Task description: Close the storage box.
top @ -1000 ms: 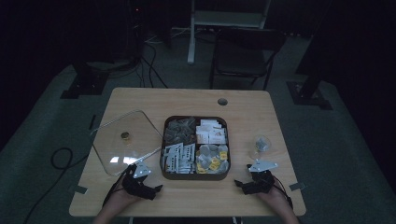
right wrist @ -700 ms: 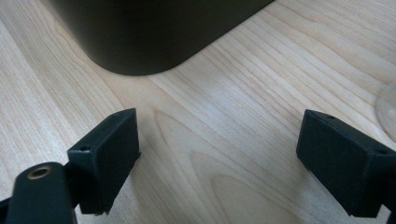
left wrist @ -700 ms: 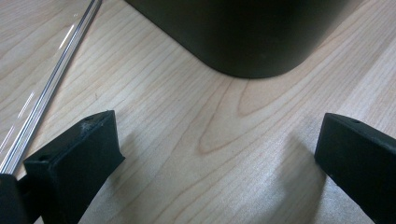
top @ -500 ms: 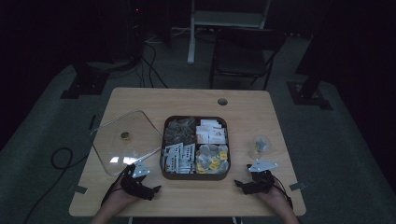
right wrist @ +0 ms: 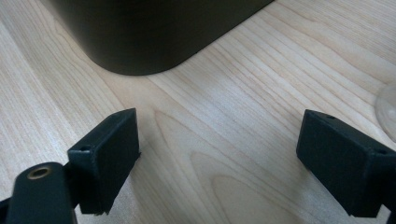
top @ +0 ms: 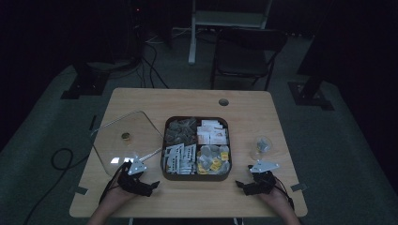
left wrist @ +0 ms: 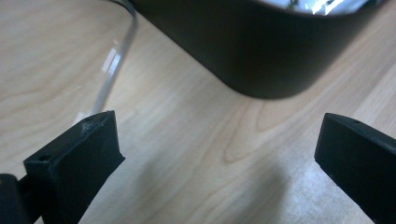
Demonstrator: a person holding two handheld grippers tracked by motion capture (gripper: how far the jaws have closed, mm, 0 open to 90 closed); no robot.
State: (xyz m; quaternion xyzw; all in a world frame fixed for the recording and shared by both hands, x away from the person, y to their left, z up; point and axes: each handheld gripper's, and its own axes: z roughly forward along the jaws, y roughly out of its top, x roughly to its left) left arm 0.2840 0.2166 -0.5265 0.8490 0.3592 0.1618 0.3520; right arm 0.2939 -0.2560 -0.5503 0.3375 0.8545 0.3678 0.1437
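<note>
At the left of the tabletop (top: 141,101), a clear glass lid (top: 124,140) with a small knob lies flat, its left corner close to the tabletop's left edge and its right side just beside the dark tray (top: 196,175). The left hand-held gripper (top: 151,186) rests near the front edge, just in front of the lid's near corner, jaws spread apart and holding nothing. In the left gripper view the left hand-held gripper (left wrist: 215,149) has bare wood between its jaws; the lid's curved rim (left wrist: 116,60) passes just beyond the left jaw, and the tray's rounded corner (left wrist: 261,51) stands a little ahead, apart from both jaws.

The tray sits mid-tabletop with four compartments of packets, open wood behind it up to a round hole (top: 224,101). The right hand-held gripper (top: 241,185) also lies near the front edge, off the tray's near right corner, jaws wide apart and empty. The right gripper view shows the right hand-held gripper (right wrist: 217,154) over bare wood, the tray corner (right wrist: 140,37) ahead and to the left, and a sliver of the small glass (right wrist: 387,109) at its right edge. In the high view that glass (top: 262,147) stands between the tray and the right edge.
</note>
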